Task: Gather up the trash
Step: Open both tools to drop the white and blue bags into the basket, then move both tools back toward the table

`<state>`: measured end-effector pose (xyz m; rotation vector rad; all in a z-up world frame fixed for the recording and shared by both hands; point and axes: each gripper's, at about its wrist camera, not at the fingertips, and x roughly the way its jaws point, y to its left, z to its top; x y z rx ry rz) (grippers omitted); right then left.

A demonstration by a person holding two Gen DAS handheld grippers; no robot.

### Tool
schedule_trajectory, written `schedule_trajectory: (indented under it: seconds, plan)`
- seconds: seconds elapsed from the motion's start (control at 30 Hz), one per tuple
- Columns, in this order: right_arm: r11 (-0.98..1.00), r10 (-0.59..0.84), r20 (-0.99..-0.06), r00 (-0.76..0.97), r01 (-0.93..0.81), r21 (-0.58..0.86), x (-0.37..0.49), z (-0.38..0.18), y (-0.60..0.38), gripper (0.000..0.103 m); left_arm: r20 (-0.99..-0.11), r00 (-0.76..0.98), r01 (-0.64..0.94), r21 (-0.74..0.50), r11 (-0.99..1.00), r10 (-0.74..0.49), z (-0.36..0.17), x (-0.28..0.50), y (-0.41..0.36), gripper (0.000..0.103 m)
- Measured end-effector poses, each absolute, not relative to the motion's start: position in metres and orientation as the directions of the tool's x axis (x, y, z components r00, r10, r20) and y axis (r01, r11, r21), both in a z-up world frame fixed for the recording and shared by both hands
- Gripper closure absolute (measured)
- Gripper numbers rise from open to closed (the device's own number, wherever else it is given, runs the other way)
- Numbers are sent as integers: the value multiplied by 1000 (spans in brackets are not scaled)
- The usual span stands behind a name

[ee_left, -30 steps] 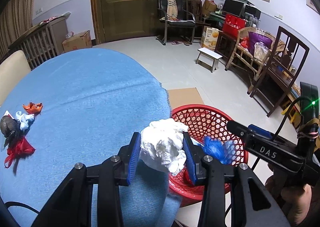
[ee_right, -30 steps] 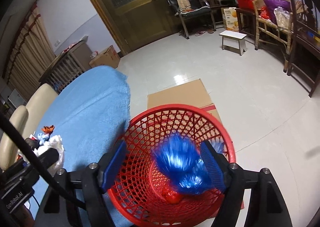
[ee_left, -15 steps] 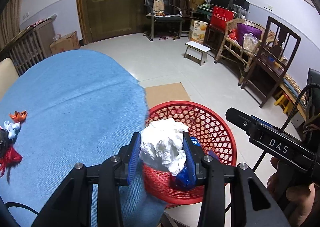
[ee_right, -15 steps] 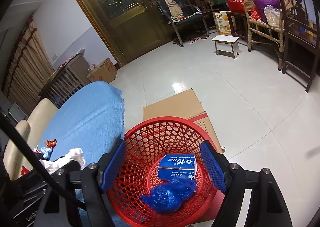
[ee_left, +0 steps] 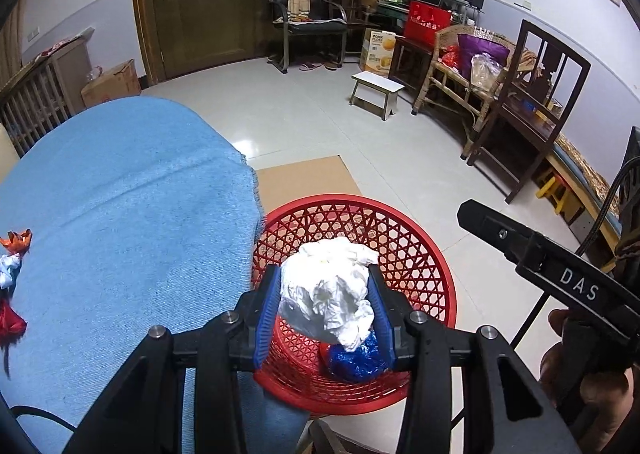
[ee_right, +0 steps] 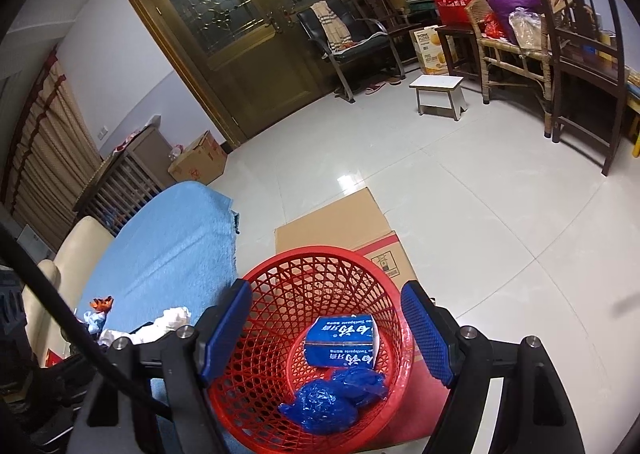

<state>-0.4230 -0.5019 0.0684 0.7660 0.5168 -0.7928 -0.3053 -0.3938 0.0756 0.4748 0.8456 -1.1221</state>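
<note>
Carried from tabletop (ee_left: 120,213) edge to over basket (ee_left: 420,238). Left fingers (ee_left: 267,306), just easing apart, touching tissue wad (ee_left: 328,294); right gripper (ee_right: 326,334) wide, empty. Could snag on pads or drop outside rim.

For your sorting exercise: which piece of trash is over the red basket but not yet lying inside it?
The crumpled white tissue, between the left gripper's pads; the blue bag and toothpaste box already lie on the basket's bottom.
</note>
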Motion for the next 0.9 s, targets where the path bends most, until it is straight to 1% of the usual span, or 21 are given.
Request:
schedule_trajectory:
  seconds: [0.03,0.07,0.1,0.13,0.27,0.53,0.9]
  plan:
    - [463,-438,-666,603,787,408,-423,68,-502,23,-791,186,919,-70,387,-584,75,-305,-395,51]
    - [462,-440,-666,602,788,407,-423,68,-502,23,-794,191,917,-66,394,-577,74,-305,-396,39]
    - [460,-443,-666,600,790,406,-424,69,-502,23,-794,193,915,-67,398,-577,73,-305,-396,32]
    - [457,-444,-666,599,791,406,-425,69,-503,23,-794,192,914,-69,399,-577,73,-305,-397,30]
    - [452,-453,-665,594,796,402,-429,71,-503,23,-806,179,911,-82,405,-565,69,-303,-398,30]
    - [445,-456,-676,579,806,391,-433,69,-502,23,-796,175,901,-108,421,-579,72,-295,-387,30]
    - [506,-426,-682,595,781,365,-401,72,-484,23,-779,208,852,-154,501,-592,77,-262,-347,30]
